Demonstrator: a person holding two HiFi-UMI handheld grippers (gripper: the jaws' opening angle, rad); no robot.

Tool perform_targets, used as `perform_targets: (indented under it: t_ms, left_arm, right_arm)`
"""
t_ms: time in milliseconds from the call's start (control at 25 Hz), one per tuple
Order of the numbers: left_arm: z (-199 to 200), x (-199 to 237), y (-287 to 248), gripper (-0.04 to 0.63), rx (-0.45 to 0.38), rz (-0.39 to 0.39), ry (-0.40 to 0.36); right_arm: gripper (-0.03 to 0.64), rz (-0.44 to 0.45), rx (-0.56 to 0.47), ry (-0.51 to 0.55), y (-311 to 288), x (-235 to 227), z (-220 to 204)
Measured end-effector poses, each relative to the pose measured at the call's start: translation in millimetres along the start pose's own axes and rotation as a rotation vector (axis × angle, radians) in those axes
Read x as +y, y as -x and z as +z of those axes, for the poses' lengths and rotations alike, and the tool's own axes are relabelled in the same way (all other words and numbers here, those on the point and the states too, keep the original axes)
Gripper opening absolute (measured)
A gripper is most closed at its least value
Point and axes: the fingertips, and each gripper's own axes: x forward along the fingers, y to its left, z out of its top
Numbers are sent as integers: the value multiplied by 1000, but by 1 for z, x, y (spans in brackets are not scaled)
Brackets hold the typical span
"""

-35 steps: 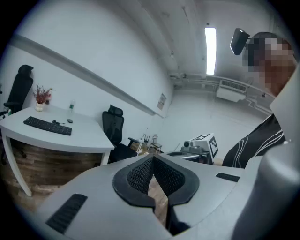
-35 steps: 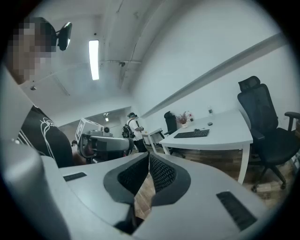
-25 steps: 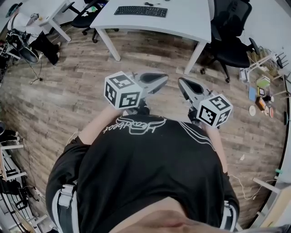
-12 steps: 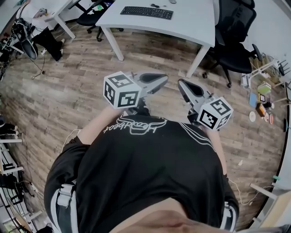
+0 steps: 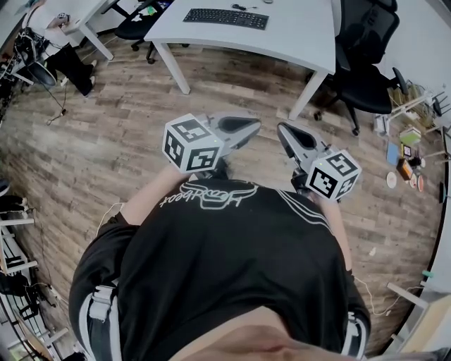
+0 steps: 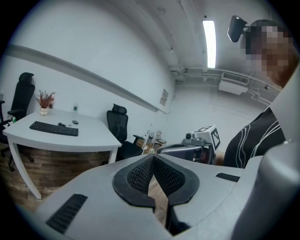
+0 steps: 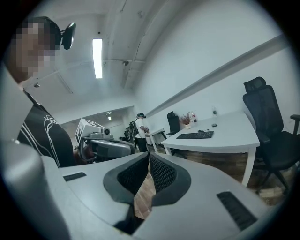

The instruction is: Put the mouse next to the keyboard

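Since a second ago the white desk [image 5: 282, 32] has drifted slightly rightward in the head view, while both grippers have hardly shifted. Left gripper [image 5: 255, 127] and right gripper [image 5: 282, 128] are held level before the person's chest, each with its jaws pressed together at the tips and nothing between them. The mouse [image 6: 75, 122] lies on the desk just beyond the keyboard [image 5: 225, 17], near its right end and well apart from both grippers; it is too small to tell which way it points. The keyboard's long axis runs along the desk's front edge. Only the gripper views show the potted plant [image 6: 44, 101] and bottle [image 6: 75, 107] at the desk's back edge, which the head view crops off
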Motion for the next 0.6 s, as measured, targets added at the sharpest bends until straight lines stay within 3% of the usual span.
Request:
perform_targets:
  t_ms: [320,600]
  left_arm:
    - [10,92,1,6,-41,-14,150]
    - [33,202,1,8,-27,-22,205]
  right_arm:
    - [14,-9,50,-23,-74,-45,8]
    - [14,-38,61,-85,-165,-101,31]
